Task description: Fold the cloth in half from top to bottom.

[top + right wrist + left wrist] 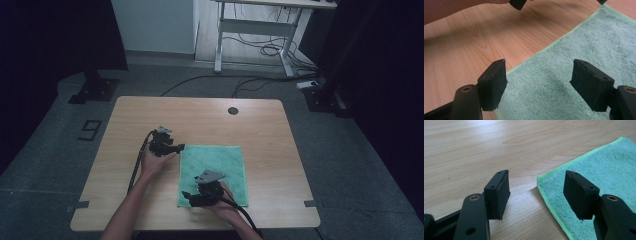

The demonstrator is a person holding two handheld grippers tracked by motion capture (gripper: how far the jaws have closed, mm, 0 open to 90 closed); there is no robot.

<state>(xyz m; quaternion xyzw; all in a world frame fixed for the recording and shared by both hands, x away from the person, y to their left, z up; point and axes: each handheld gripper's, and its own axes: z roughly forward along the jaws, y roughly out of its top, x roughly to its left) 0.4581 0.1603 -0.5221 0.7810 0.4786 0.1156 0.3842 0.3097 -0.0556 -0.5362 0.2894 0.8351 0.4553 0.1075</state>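
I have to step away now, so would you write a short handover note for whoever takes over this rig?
Left gripper: open, nothing between the jaws, at the far left corner of the green towel; its jaws straddle that corner.
Right gripper: open, empty, over the towel's near left edge.
Towel: lies flat and unfolded on the wooden table, near its front middle.
Done: both grippers are lined up on the towel's left side. No grip taken, no fold made.
Left: probably close each gripper on its corner, then carry on with the towel, likely folding it across.
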